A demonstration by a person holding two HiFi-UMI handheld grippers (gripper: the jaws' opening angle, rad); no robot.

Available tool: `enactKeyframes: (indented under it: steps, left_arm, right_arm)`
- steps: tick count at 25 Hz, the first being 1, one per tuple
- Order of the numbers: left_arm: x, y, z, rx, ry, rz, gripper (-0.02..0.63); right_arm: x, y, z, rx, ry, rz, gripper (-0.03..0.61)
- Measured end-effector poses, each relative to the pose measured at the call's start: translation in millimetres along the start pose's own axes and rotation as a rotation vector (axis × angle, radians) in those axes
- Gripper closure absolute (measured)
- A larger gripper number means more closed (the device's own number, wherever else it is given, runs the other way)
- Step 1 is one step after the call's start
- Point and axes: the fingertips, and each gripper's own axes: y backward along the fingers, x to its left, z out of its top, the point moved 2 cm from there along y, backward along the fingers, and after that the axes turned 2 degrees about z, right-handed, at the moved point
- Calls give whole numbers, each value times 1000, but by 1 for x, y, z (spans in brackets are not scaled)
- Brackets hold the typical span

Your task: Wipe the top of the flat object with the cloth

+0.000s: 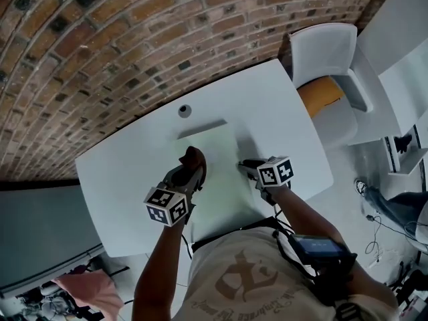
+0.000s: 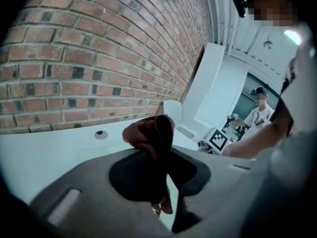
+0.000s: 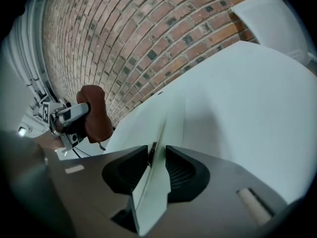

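Now L gripper [image 1: 187, 178] holds cloth [image 1: 195, 157] over board [image 1: 215, 144], R gripper [image 1: 245, 166] clamps edge.

I record the pale flat object [image 1: 224, 179] lying level on the worktop [image 1: 120, 172]; the bunched maroon cloth [image 1: 194, 159] sits over its left edge.

Two hand-held grippers [image 1: 191, 171] [image 1: 244, 166], one cloth [image 1: 194, 156], one flat board [image 1: 217, 146], one table [image 1: 127, 172]

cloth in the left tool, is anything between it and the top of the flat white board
Nothing visible does. The maroon cloth, clamped in the left tool, sits over the white board, whose top is bare. The right tool grips only the board's right edge.
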Motion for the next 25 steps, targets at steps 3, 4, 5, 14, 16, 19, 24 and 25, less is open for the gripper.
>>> enactKeyframes:
  steps: [3, 4, 5, 14, 16, 19, 24, 25]
  left_arm:
    - [8, -17, 14, 19, -10, -10, 538]
    - [12, -23, 19, 25, -12, -14, 538]
    - [15, -30, 24, 30, -15, -20, 538]
    - [45, -113, 57, 108, -42, -90, 538]
    - [48, -132, 60, 138, -50, -112, 538]
    - [51, -161, 65, 191, -75, -171, 538]
    - [60, -201, 71, 287, -180, -211, 538]
    - [62, -208, 70, 306, -189, -210, 538]
  right_arm:
    - [-1, 2, 1, 11, -10, 10, 459]
    - [0, 2, 1, 14, -11, 11, 460]
    - [0, 1, 0, 16, -12, 12, 460]
    - [-1, -2, 1, 23, 16, 11, 459]
    - [0, -2, 0, 27, 18, 14, 459]
    - [-1, -2, 0, 27, 24, 12, 459]
    - [1, -4, 1, 57, 65, 9, 457]
    - [1, -4, 1, 59, 67, 10, 457]
